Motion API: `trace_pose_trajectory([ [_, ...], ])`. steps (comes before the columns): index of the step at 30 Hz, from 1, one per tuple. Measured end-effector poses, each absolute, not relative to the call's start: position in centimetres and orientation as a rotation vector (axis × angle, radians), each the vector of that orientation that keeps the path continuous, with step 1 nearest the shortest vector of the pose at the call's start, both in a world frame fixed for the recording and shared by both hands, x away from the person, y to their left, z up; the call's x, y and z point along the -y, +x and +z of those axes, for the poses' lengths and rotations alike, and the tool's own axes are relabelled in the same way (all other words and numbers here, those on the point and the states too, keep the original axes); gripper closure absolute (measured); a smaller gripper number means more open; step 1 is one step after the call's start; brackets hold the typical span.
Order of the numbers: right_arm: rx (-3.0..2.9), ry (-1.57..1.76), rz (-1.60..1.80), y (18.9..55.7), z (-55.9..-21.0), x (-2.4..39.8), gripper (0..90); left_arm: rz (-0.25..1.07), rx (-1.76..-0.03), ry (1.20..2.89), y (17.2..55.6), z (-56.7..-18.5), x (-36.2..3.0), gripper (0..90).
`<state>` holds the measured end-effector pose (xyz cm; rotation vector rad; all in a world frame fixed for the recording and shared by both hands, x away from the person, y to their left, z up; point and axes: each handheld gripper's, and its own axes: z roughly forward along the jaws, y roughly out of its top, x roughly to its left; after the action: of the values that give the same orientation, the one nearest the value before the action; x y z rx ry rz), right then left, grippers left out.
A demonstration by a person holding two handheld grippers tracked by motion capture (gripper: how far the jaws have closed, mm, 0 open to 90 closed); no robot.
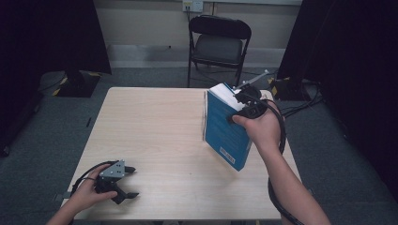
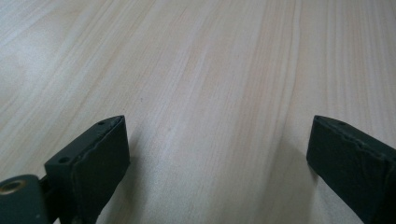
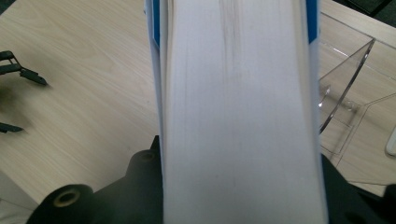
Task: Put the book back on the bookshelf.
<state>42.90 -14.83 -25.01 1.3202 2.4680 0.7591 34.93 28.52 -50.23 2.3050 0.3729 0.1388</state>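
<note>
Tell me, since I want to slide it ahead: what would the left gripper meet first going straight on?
Probably nothing: the left gripper, jaws open, points across bare table.

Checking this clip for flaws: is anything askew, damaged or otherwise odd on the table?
Nothing damaged or spilled. The blue book is tilted, clamped across its thickness in the right tool above the table. The left tool rests open on the wood.

- Book point(image 1: 227, 129) held tilted over the desk's point(image 1: 155, 131) right edge by the right gripper point(image 1: 246, 105).
- Left gripper point(image 1: 123, 182) rests at the near left corner.
- Chair point(image 1: 218, 44) stands behind the far edge.
</note>
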Motion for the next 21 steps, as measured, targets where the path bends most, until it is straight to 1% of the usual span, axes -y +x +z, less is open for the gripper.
trace_pose_trajectory([
  [21, -2.413, 1.384, 0.742, 44.3, -25.6, 14.9, 61.7, 0.137, -0.374, 2.305, 34.9, -50.2, -28.5, 5.5],
])
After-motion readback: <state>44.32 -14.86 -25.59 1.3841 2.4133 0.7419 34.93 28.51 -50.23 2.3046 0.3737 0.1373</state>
